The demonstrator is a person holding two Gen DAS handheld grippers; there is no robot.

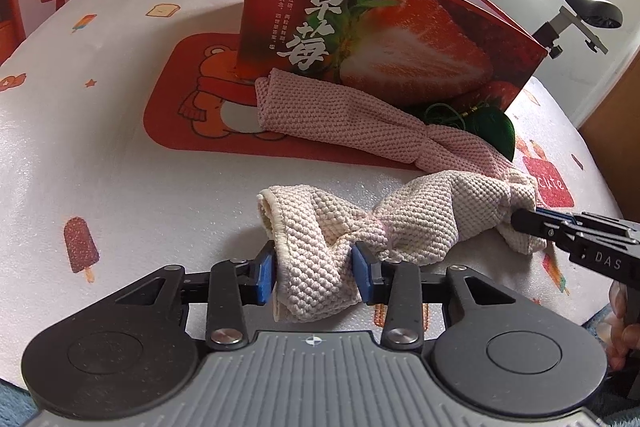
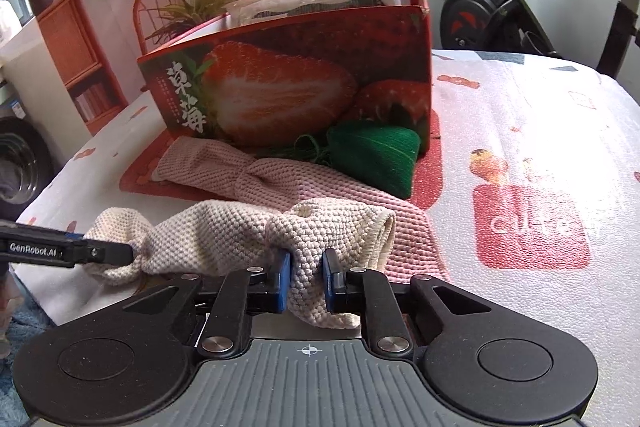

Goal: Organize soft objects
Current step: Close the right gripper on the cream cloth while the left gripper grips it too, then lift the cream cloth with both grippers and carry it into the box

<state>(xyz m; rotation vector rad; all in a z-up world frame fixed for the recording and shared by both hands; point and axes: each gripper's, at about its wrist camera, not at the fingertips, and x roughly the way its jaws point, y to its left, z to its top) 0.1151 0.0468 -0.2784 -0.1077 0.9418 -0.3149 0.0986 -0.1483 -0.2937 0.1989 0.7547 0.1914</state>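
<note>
Both grippers are clamped on the cream knitted cloth (image 1: 384, 223) near the table's (image 1: 120, 163) front edge: the left gripper (image 1: 314, 277) pinches one bunched end and the right gripper (image 2: 306, 281) the other, the cloth slung between them just in front of the pink knitted cloth (image 1: 344, 115). The step in hand looks like spreading or folding this piece. Next, I judge, both hands must pull apart evenly to flatten it, then carry it toward the strawberry box (image 1: 400, 39) behind, clear of the green pouch (image 2: 372, 159).
</note>
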